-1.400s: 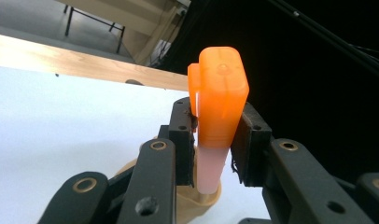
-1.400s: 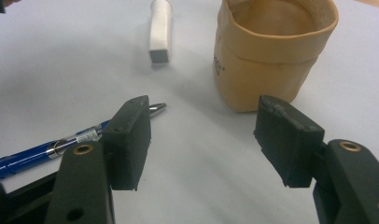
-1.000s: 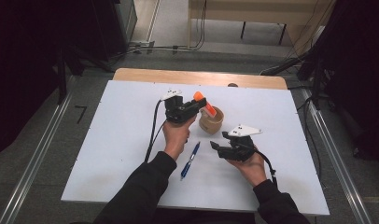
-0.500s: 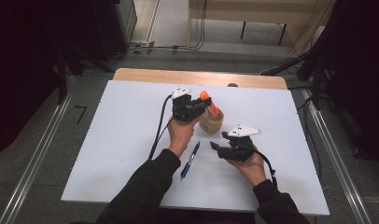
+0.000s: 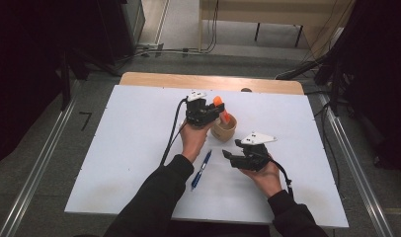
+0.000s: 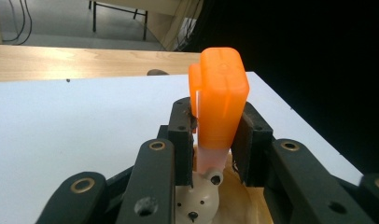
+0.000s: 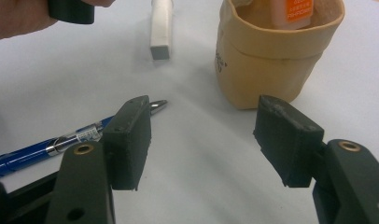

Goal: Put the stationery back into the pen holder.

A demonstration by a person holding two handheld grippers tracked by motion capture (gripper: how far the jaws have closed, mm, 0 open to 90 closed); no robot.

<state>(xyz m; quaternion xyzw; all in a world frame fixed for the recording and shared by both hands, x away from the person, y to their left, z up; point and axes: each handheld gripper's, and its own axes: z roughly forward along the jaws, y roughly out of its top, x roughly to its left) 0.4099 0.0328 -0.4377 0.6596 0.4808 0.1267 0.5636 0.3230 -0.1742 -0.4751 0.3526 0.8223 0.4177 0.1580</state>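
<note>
My left gripper is shut on an orange-capped glue stick, held upright over a tan pouch. In the left gripper view both pads press the orange cap, and the stick's pale lower end dips into the pouch beside a small white bear figure. My right gripper hovers low over the table in front of the pouch. Its jaws stand open with nothing between them. In the right gripper view the stick's orange label shows inside the pouch.
A blue pen lies on the white tabletop between my forearms; its tip is just past my right gripper's left jaw. A small white block lies beyond it. A wooden strip edges the far side.
My left gripper has carried the glue stick to the right, to above the pouch, and a little lower. The right gripper has stayed put.
</note>
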